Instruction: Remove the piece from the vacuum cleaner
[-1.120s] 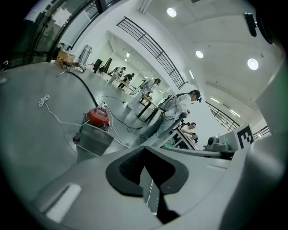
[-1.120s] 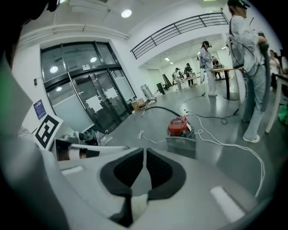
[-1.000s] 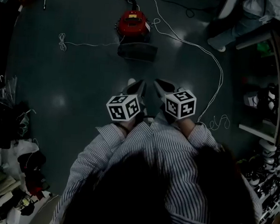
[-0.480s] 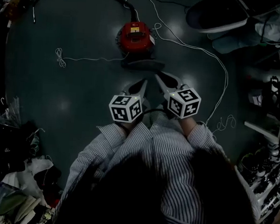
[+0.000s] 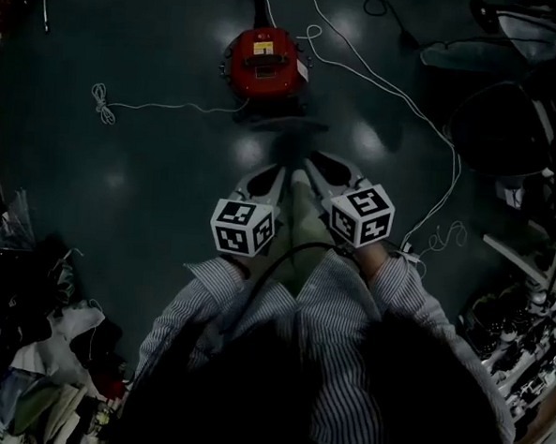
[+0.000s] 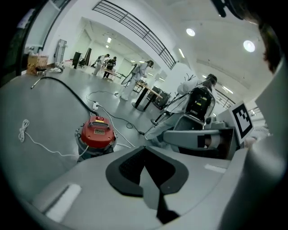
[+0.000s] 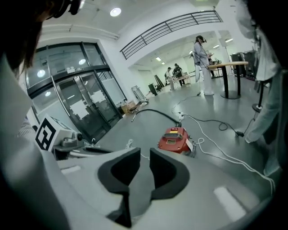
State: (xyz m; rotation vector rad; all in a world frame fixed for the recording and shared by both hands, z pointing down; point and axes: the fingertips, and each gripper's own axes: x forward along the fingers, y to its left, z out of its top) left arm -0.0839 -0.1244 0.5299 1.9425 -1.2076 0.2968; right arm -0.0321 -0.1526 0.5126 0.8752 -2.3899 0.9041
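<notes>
- L hand-held gripper [image 6: 144, 155]: jaws fully together, nothing betw. them.
- R hand-held gripper [image 7: 144, 162]: jaws opening, narrow gap, nothing in it.
- Both are side by side in front of the person's striped shirt [image 5: 348, 310], tips pointing fwd.
- Red vacuum cleaner [image 5: 261, 63] sits on the floor [image 5: 121, 179] ahead of both, apart from them; neither touches it.
- White cord [image 5: 154, 106] lies on the floor just left of the vac; black hose [image 6: 67, 92] runs off behind it.
</notes>
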